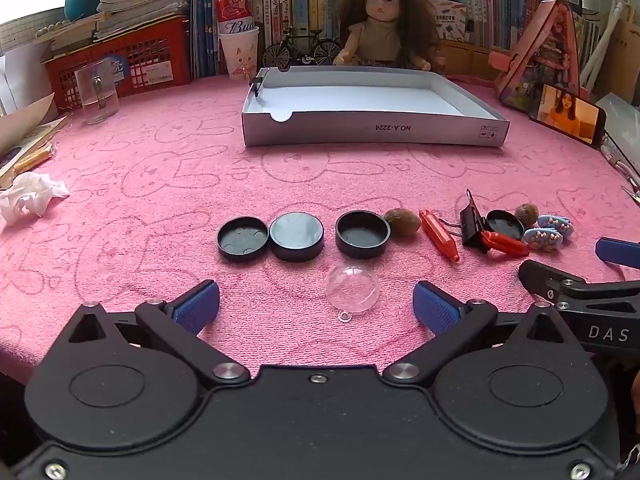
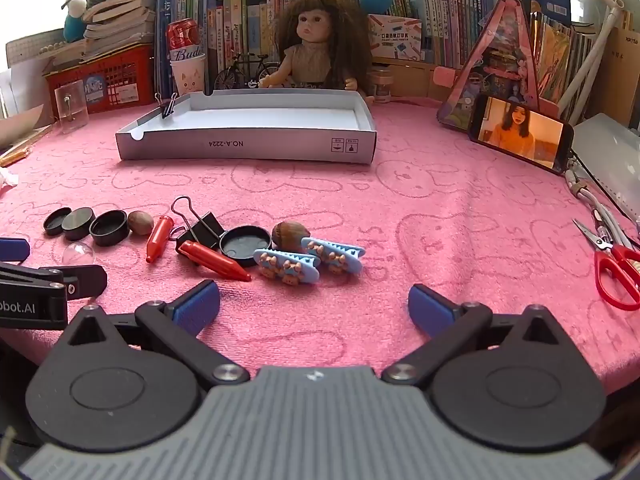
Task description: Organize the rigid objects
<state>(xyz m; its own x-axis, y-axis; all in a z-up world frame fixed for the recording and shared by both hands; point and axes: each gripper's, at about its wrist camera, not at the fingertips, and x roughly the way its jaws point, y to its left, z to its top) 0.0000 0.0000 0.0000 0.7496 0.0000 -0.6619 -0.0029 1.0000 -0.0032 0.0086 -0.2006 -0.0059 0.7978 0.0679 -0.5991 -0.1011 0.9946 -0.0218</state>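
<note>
My left gripper (image 1: 316, 300) spread wide over the clear dome (image 1: 352, 289) (not touching it), my right gripper (image 2: 314, 300) spread too, empty, black caps (image 1: 296, 237), walnuts and clips rowed before the white tray (image 1: 372, 134)

"NO.A-2224", upside down, on the front wall of the white box (image 1: 374, 130). "Bud" in script on the red can (image 1: 236, 14). "DAS" on the right gripper (image 1: 608, 334); "obot.AI" on the left gripper (image 2: 24, 308).
</note>
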